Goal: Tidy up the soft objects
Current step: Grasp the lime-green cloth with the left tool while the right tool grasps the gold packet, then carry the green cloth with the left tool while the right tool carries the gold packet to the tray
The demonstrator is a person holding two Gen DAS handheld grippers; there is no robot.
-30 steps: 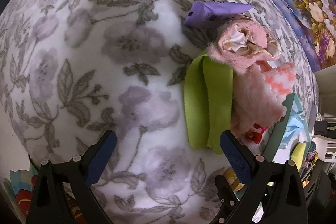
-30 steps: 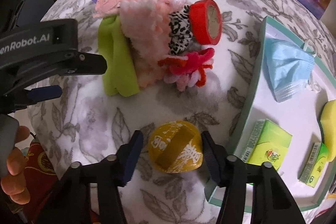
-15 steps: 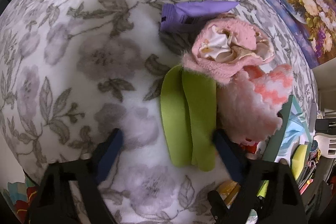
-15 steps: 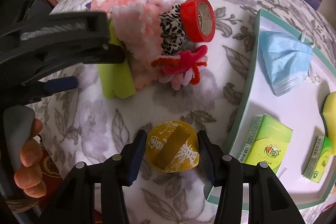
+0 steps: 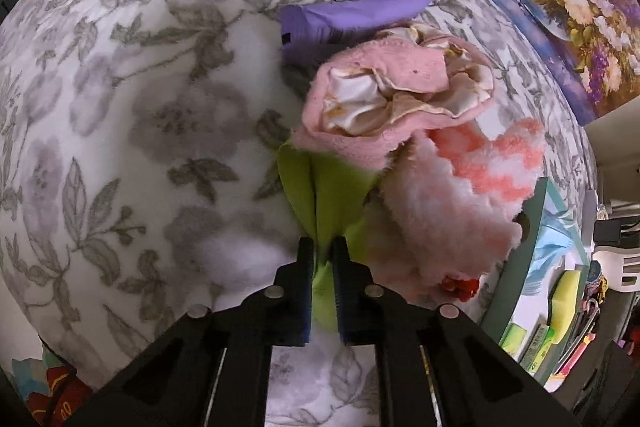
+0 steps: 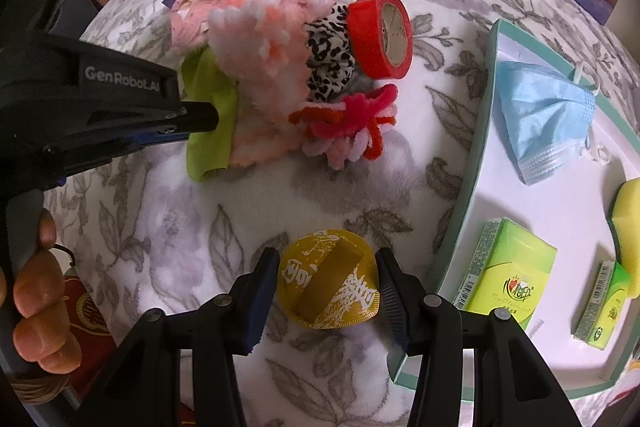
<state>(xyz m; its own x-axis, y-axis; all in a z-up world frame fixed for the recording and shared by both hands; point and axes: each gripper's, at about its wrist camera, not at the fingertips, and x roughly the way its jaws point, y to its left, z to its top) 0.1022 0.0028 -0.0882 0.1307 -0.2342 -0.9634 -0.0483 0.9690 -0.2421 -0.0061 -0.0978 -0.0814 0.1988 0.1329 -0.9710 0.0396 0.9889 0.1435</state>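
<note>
My left gripper (image 5: 323,251) is shut on the near end of a folded lime green cloth (image 5: 320,195), which also shows in the right wrist view (image 6: 212,115). The cloth lies under a pile of soft things: a pink towel with cream lining (image 5: 392,95), a fluffy pink and white cloth (image 5: 460,195), a leopard print scrunchie (image 6: 328,59) and a red and pink yarn piece (image 6: 348,123). My right gripper (image 6: 328,275) stands with its fingers on both sides of a round yellow pouch (image 6: 328,287), still a little apart from it.
A red tape roll (image 6: 380,35) leans on the pile. A purple packet (image 5: 348,19) lies behind it. A teal-rimmed white tray (image 6: 472,187) at the right holds a blue face mask (image 6: 544,115), green boxes (image 6: 508,275) and a yellow sponge (image 6: 630,211). All rest on a floral blanket (image 5: 140,107).
My left gripper has moved forward to the green cloth and closed on its near end. My right gripper has narrowed slightly around the yellow pouch.
</note>
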